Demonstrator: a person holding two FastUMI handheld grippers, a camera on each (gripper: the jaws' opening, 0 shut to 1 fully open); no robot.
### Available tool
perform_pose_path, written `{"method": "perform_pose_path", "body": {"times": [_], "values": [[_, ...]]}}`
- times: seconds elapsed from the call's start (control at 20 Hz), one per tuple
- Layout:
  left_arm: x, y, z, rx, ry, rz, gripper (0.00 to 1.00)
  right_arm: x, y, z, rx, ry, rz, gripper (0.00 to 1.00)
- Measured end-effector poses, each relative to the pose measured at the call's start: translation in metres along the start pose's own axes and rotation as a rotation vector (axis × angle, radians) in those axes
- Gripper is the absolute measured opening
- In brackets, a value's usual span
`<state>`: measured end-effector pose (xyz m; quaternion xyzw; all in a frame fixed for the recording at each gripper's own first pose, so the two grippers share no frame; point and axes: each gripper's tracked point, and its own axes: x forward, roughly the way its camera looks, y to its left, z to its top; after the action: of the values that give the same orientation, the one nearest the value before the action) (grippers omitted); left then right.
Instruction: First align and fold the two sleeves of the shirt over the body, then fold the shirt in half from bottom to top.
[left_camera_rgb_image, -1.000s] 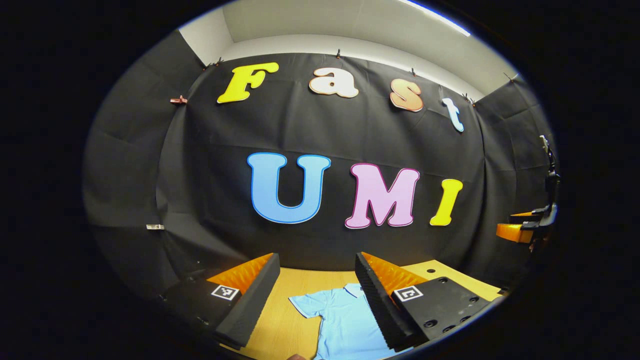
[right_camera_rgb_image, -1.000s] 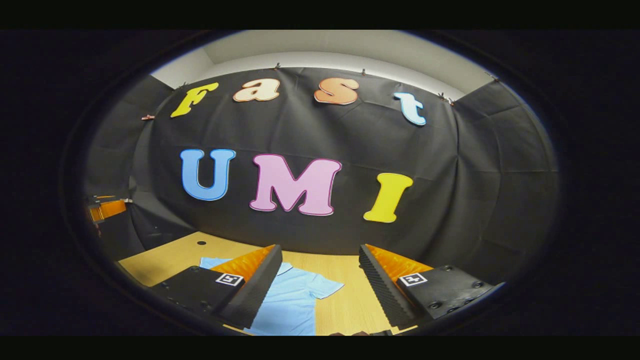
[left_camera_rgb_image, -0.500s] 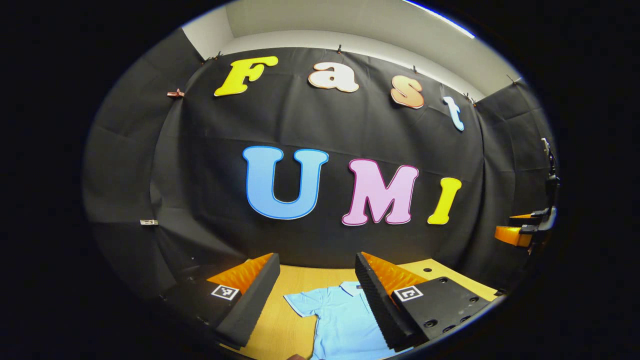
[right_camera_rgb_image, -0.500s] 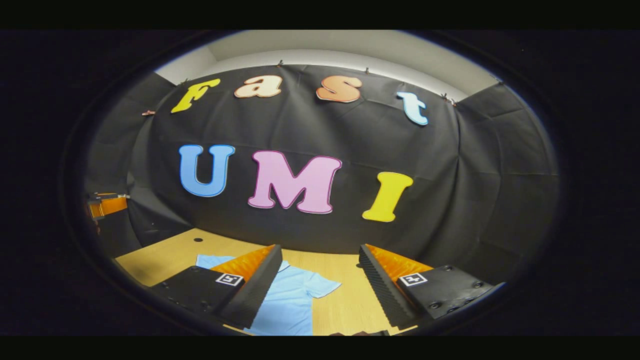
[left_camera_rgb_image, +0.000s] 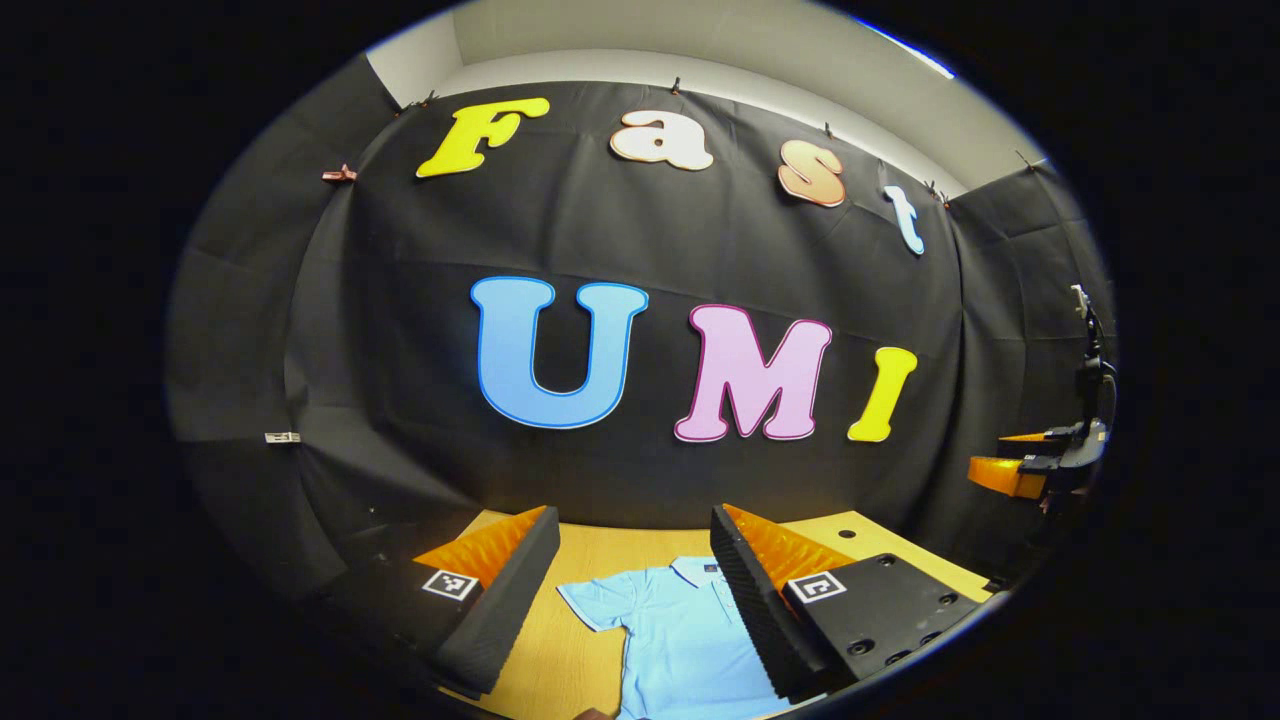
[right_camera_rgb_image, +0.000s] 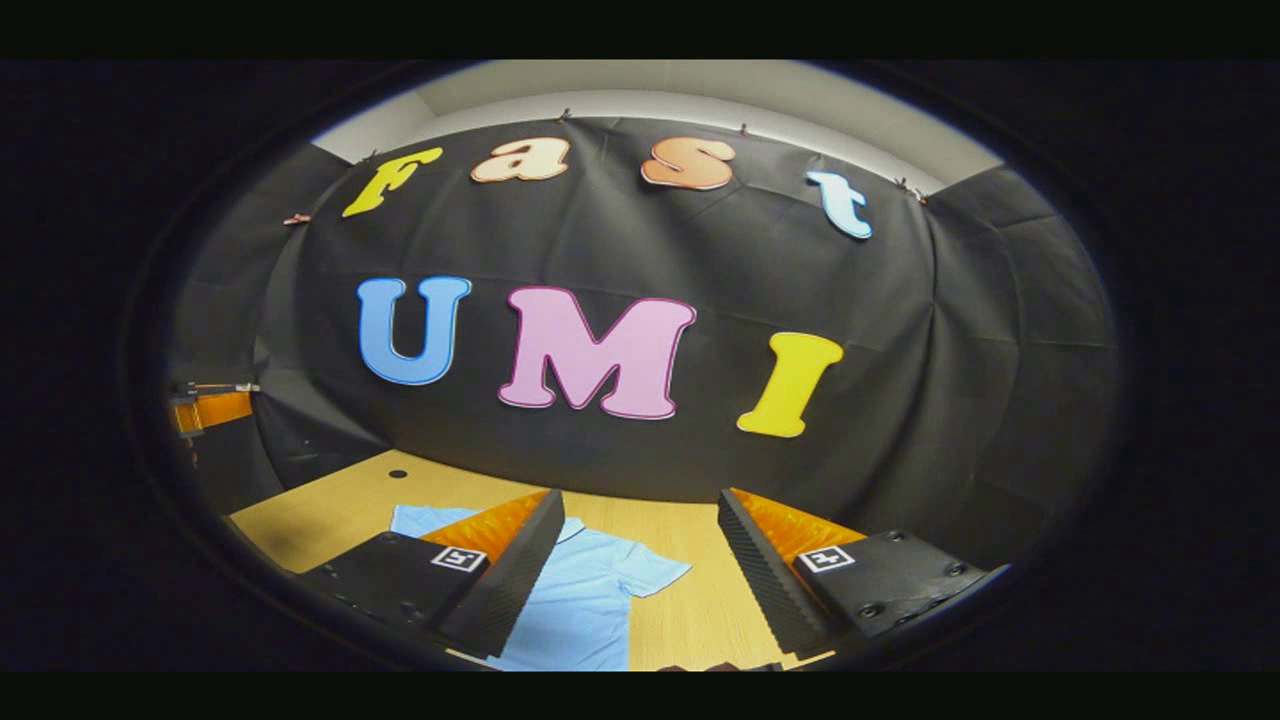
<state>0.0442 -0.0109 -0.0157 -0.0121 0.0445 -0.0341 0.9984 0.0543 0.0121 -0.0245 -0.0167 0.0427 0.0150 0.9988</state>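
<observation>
Left gripper view: left claw (left_camera_rgb_image: 633, 585) spread wide, empty above shirt (left_camera_rgb_image: 680, 640); right claw (right_camera_rgb_image: 640, 565) likewise.

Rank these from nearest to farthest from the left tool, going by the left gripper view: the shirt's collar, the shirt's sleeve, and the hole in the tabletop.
1. The sleeve, spread flat between the fingers of the left tool, slightly left.
2. The collar, farther up the shirt, beside the right finger.
3. The hole, on the wooden tabletop beyond the right finger, toward the wall.
</observation>
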Motion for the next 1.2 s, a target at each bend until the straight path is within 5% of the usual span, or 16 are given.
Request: {"method": "perform_pose_path", "body": {"times": [0.6,1.2], "values": [[0.066,-0.002,-0.006,0.001,0.023,0.081,0.97,0.142,-0.007,-0.053,0.018,0.141,0.097,0.97],[0.105,-0.009,-0.032,-0.001,0.087,0.128,0.96,0.238,-0.016,-0.156,0.032,0.339,0.127,0.97]]}}
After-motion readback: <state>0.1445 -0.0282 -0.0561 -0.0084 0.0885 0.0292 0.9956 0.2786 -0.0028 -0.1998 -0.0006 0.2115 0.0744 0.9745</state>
